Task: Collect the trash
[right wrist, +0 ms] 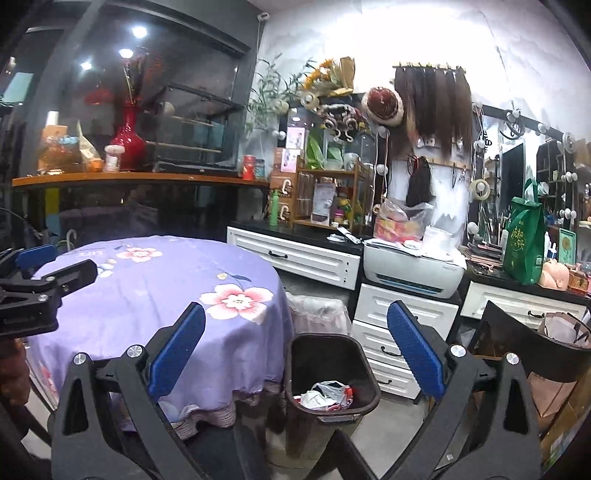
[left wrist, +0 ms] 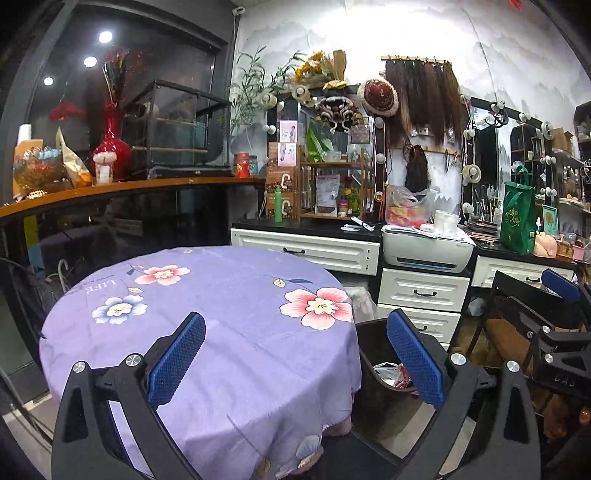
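We note bright overexposure on the white wall (left wrist: 424, 33) in both views, three ceiling spots (left wrist: 105, 36) reflected in dark glass, black fisheye corners with bent edges, and slight overall softness.

the purple tablecloth (left wrist: 221, 295) bears the word "life", seen upside down.

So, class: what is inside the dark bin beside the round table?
The dark bin holds crumpled white and red wrappers near the top. Anything beneath them is covered, and the bin's bottom cannot be seen.
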### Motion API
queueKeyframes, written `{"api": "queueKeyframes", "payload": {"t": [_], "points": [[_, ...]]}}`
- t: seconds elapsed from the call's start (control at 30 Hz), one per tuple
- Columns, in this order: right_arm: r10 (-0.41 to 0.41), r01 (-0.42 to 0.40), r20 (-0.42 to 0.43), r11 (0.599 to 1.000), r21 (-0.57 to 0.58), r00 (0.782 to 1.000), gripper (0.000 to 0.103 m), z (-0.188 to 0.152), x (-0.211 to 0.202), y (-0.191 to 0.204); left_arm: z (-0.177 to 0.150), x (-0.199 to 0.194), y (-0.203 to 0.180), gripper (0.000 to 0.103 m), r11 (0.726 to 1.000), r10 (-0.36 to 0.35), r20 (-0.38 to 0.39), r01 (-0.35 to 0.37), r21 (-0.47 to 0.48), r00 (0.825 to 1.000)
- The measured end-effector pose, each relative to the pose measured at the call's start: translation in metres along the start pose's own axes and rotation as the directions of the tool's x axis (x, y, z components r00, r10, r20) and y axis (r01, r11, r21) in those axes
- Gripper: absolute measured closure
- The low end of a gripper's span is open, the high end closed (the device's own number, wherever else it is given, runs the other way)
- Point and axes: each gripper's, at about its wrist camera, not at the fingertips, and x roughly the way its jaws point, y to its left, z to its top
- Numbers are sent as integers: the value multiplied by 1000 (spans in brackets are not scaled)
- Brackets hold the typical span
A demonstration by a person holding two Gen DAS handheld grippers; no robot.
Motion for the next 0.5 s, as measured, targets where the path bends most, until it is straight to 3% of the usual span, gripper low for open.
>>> {"api": "queueKeyframes", "payload": {"t": [0.23, 0.5], "points": [[-35, 33, 52, 999, 30, 998, 6, -6, -32, -6, -7, -22, -11, 5, 999, -16, 45, 15, 28, 999], [-44, 39, 76, 997, 66, 996, 6, -6, -36, -13, -13, -31, -14, 5, 999, -9, 79, 6, 44, 997]]}}
